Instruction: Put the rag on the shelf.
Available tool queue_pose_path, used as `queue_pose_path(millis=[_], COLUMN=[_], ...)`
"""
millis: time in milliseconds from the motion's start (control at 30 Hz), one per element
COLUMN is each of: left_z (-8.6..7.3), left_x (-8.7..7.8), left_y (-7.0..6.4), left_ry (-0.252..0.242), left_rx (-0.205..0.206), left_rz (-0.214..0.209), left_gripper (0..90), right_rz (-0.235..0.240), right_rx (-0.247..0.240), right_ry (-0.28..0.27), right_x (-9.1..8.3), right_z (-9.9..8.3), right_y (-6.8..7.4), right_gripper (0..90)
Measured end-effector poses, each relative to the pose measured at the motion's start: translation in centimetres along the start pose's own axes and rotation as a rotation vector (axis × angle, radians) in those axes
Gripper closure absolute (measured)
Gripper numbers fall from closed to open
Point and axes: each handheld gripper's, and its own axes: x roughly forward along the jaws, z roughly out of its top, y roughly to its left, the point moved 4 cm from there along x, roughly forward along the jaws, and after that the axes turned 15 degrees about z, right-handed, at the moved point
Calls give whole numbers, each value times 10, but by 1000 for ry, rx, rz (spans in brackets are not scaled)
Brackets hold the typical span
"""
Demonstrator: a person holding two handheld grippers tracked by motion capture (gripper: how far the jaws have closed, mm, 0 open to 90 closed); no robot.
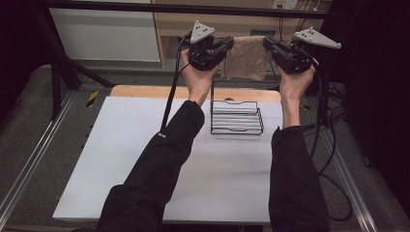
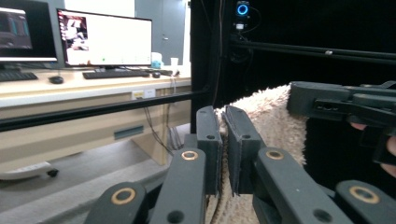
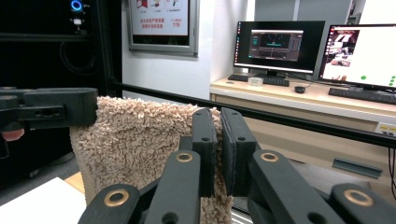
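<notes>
- Your left tool [image 1: 226, 47] and right tool [image 1: 267, 44] each pinch a top corner of the beige towel [image 1: 245, 58], hanging above the wire rack [image 1: 236, 117].
- Monitors [image 3: 278, 45] stand on the far counter; their writing is unreadable.

Shaggy cloth towel [image 1: 245, 58], black wire rack [image 1: 237, 117]

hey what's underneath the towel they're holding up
A black wire rack stands on the white table below the beige towel. The rack's top rear edge is hidden behind the towel's hanging end.
</notes>
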Motion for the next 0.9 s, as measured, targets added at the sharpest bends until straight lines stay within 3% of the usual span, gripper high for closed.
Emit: queue_pose_path(millis=[300, 400, 900], left_z=[-11, -15, -41], left_x=[5, 6, 3], left_y=[-2, 0, 0], left_ry=[27, 38, 82], left_rx=[29, 19, 54], left_rz=[13, 9, -11], left_gripper=[841, 841, 840], right_rz=[5, 11, 29], right_rx=[10, 13, 37], right_ry=[22, 27, 67], right_x=[1, 1, -4], right_z=[-12, -16, -46], right_y=[-5, -4, -1], right_gripper=[851, 850, 850])
